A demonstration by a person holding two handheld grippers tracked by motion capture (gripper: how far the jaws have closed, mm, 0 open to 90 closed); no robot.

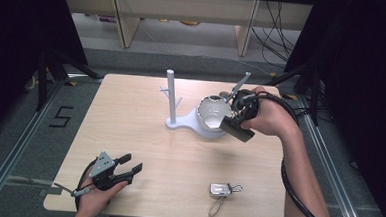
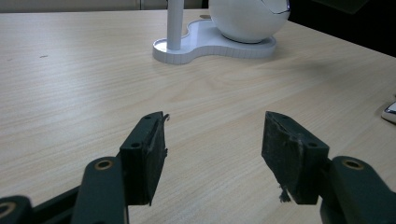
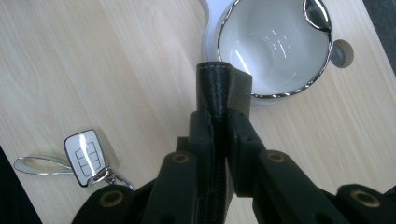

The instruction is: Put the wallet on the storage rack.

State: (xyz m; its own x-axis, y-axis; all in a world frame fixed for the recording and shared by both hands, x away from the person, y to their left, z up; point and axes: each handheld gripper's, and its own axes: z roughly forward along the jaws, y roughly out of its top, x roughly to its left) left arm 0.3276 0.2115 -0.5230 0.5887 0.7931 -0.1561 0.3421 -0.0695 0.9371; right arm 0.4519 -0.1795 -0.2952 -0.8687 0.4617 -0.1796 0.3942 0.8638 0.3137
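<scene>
Right gripper view has you looking straight down your right gripper (image 3: 219,122), and it's pinching a black stitched leather wallet (image 3: 215,86) on edge, pads pressed flat against both faces, the wallet's top end poking past the jaws right at the chrome rim of the white bowl (image 3: 275,49). From the high view the wallet (image 1: 237,129) hangs at the near lip of that bowl (image 1: 211,114), which sits on the white stand (image 1: 179,122) with its upright post. My read is you're about to drop it in, so carry it further over the hollow before you let go; released where it is, it could catch the rim and tip out onto the table (image 1: 144,141). Tilt the leading end down into the bowl, then ease the jaws apart slowly. Your left gripper (image 1: 128,165) rests at the near left corner, jaws spread with nothing between them. The car key fob (image 1: 221,189) lies near the front edge, well apart from the bowl
</scene>
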